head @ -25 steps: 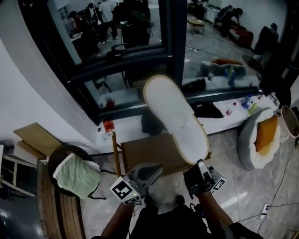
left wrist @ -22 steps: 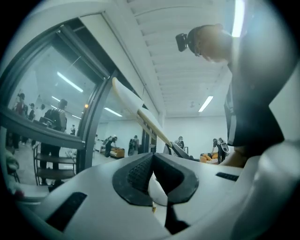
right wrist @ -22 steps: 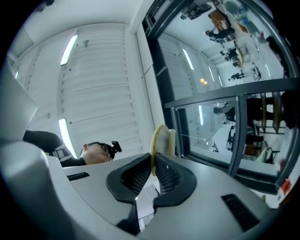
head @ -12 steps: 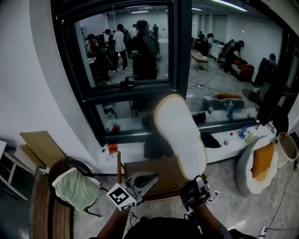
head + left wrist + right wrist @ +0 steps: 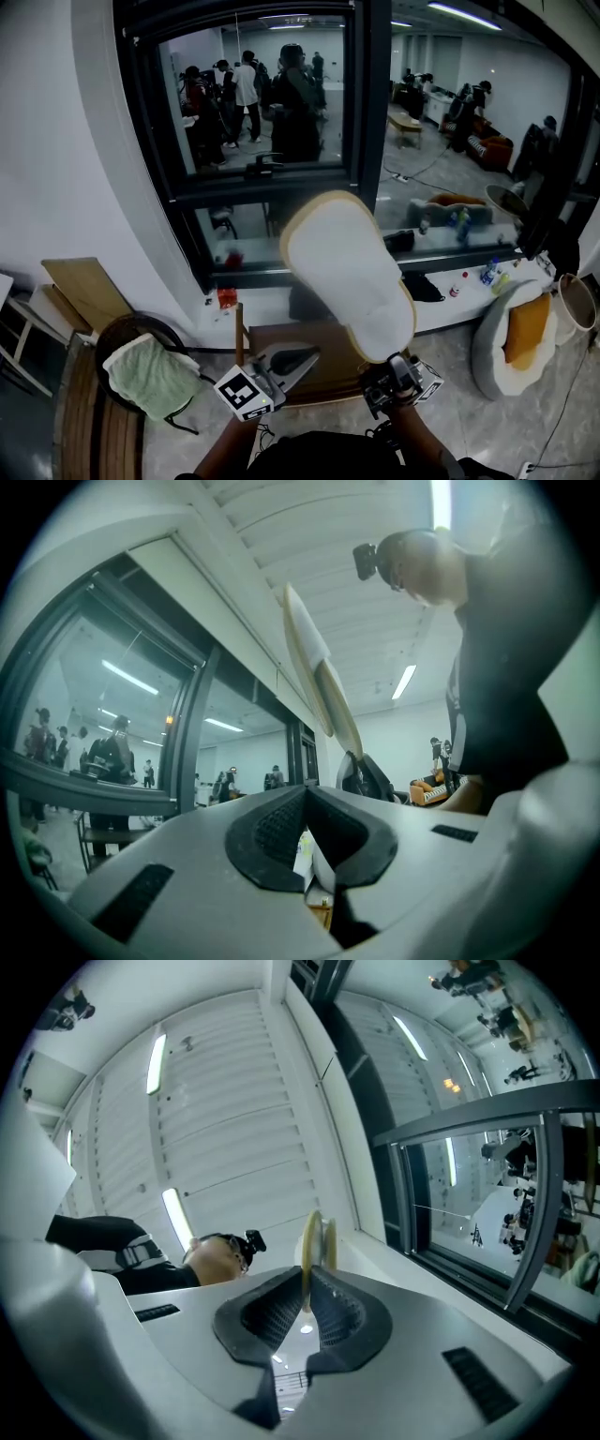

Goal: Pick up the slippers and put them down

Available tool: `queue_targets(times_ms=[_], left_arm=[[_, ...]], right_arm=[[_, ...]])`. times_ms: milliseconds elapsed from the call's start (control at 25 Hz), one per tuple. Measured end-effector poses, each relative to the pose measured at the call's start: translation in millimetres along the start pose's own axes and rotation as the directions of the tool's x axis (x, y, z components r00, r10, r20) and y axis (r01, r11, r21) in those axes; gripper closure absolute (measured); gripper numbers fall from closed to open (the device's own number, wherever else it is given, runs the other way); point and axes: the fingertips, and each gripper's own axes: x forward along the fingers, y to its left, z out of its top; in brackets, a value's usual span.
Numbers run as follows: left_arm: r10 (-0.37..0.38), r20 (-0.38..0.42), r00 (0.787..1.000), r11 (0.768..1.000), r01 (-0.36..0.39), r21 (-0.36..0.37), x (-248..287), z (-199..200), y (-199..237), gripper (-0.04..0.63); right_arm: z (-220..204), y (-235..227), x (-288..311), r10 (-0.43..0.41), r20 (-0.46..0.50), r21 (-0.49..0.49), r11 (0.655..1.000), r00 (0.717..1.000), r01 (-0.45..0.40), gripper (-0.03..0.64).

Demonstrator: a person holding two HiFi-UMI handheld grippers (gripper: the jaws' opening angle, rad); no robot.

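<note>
Since the right claw (image 5: 392, 364) pinches the white slipper (image 5: 347, 272) by its lower edge, the slipper stands tilted up in mid-frame, likely held clear for setting down. The left claw (image 5: 302, 358), pressed together and empty, hangs at lower centre.

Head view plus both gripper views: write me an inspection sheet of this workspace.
Surface: grey tiled floor.
Job's things: one white slipper, held upright in the air; second slipper not seen.
Clutter: green towel on a round stool; bottles on the ledge.
Tongs: right tongs shut on the slipper's lower end; left tongs shut, empty.
Cables: thin cable on the floor at right.
Surroundings: dark-framed window; people beyond the glass.
</note>
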Motion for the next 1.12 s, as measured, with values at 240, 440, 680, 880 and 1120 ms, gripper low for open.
queue_targets(times_ms=[240,440,680,880,1120], left_arm=[[-0.002,0.003,1.000,1.000,0.002,0.005,-1,3,-1,0.584],[-0.008,0.009,1.000,1.000,0.008,0.007,3,2,-1,0.584],[-0.008,0.001,1.000,1.000,0.008,-0.012,2,-7,3,0.584],[-0.018,-0.019,1.000,0.999,0.017,-0.030,2,-19,4,0.584],[0.010,-0.091,0.996,0.990,-0.022,-0.139,-1,-47,0,0.584]], right_arm=[[4,2,-1,0.008,0.013,0.001,1.000,1.000,-0.008,0.578],[8,2,-4,0.005,0.018,-0.002,1.000,1.000,-0.005,0.578],[9,-4,-8,-0.008,0.027,-0.005,1.000,1.000,0.008,0.578],[7,-15,-18,-0.042,0.039,0.007,0.999,0.998,0.041,0.578],[-5,-25,-48,-0.135,0.061,0.035,0.991,0.989,0.133,0.578]])
